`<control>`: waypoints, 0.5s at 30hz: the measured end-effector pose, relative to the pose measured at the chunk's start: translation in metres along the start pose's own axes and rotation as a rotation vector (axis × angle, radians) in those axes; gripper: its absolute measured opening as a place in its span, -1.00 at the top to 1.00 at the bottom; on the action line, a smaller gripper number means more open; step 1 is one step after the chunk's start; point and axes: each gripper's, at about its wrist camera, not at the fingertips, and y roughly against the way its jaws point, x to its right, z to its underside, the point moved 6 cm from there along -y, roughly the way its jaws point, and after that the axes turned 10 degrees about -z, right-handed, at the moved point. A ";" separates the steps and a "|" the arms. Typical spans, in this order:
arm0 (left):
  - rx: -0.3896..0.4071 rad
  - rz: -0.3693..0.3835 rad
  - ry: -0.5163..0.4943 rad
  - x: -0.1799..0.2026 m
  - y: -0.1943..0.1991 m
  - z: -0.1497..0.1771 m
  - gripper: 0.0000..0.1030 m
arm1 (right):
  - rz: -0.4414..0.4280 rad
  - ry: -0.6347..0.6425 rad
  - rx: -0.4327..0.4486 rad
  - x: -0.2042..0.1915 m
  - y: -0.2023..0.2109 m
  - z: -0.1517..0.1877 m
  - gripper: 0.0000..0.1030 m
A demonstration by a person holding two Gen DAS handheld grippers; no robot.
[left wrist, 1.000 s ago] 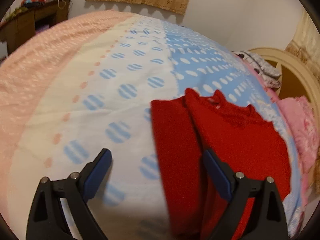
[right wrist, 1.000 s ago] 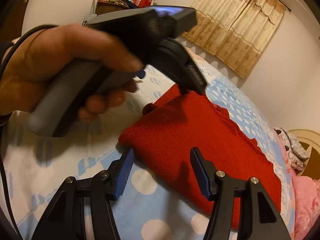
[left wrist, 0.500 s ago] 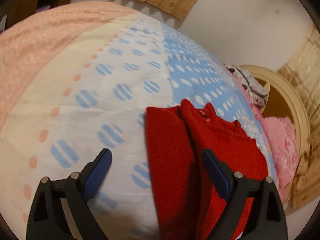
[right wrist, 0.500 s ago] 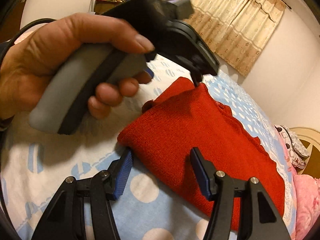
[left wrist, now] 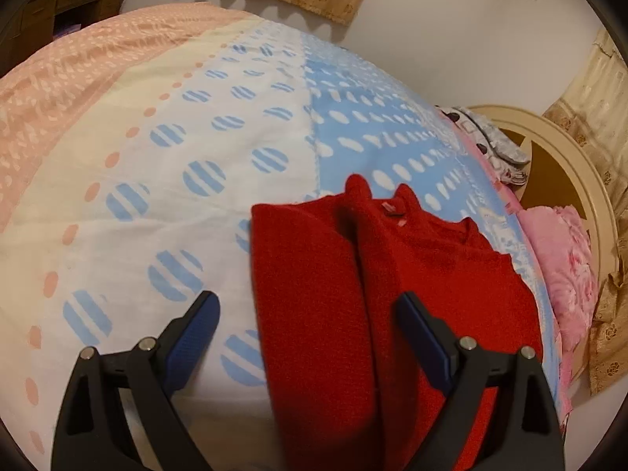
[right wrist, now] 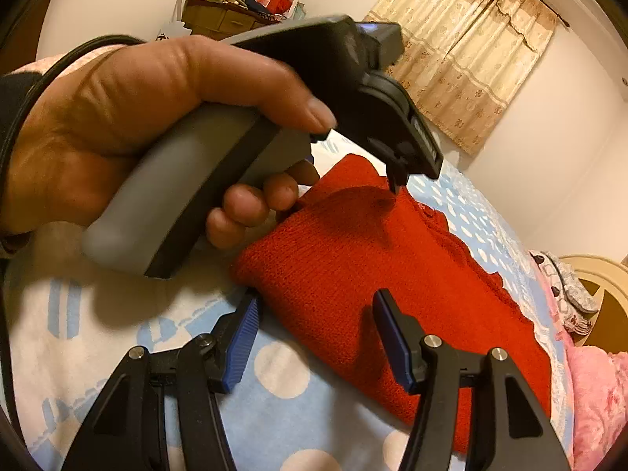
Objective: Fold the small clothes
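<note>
The sweater [left wrist: 392, 298] is lying on the bed [left wrist: 188, 165], partly folded w/ one side flapped over the middle. It looks like soft, light knit, floppy and prob grippy, so I'd pinch a folded edge or corner thru both layers. Left claw [left wrist: 306, 337] and right claw [right wrist: 314, 337] are both spread wide, holding nothing. The near hem is cut off by the frame, and the left hand [right wrist: 129, 129] blocks the sweater's far corner in the right view.
</note>
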 end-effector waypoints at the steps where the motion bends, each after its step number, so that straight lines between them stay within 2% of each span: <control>1: 0.013 0.026 0.008 0.001 0.006 0.000 -0.81 | 0.004 0.003 0.001 -0.001 0.001 0.000 -0.15; 6: 0.084 0.055 0.069 -0.012 0.023 -0.008 -0.81 | -0.001 -0.005 0.006 -0.007 0.004 0.000 -0.15; 13: 0.009 0.014 0.032 -0.007 -0.004 -0.003 -0.81 | 0.020 0.009 0.008 -0.008 0.004 -0.001 -0.15; 15: 0.018 -0.011 0.011 -0.004 -0.008 -0.004 -0.79 | 0.034 0.022 0.008 -0.010 0.005 -0.001 -0.15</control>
